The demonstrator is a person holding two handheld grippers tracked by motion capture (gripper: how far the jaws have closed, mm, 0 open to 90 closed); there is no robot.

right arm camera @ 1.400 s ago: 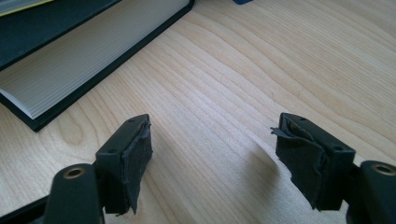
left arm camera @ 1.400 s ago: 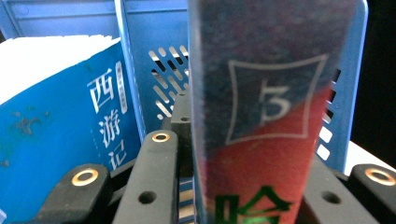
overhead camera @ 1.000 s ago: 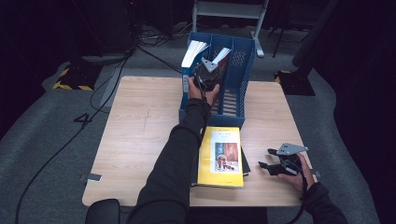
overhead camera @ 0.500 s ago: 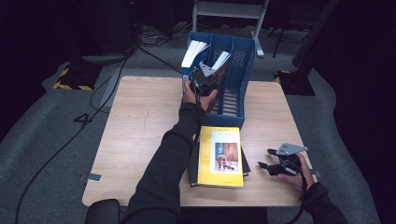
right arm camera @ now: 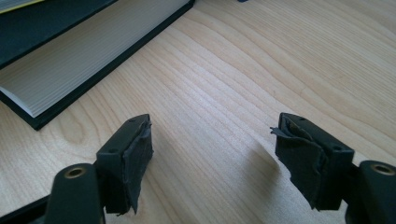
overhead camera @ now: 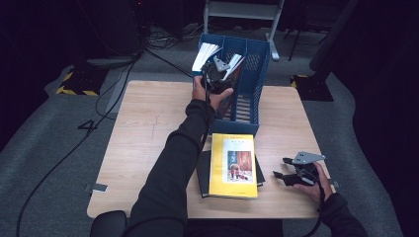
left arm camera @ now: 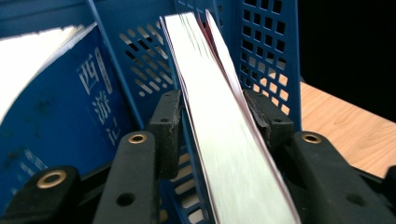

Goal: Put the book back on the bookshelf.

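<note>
My left gripper (overhead camera: pixel 221 69) sits at the blue file rack (overhead camera: pixel 254 79) at twelve o'clock on the table (overhead camera: pixel 148 128), and its jaws have just been opening around the white-paged book (left arm camera: pixel 219 121) I have stood in the middle slot. The pads look slack on the covers, perhaps still brushing one side. To finish well, I judge I should spread wider before lifting straight out, so the book isn't dragged up or tipped against the blue-covered book (left arm camera: pixel 56 121) at nine o'clock. My right gripper (overhead camera: pixel 291 175) rests wide and empty at four o'clock, beside the yellow book (overhead camera: pixel 233 165) lying on the black book (right arm camera: pixel 70 74).
</note>
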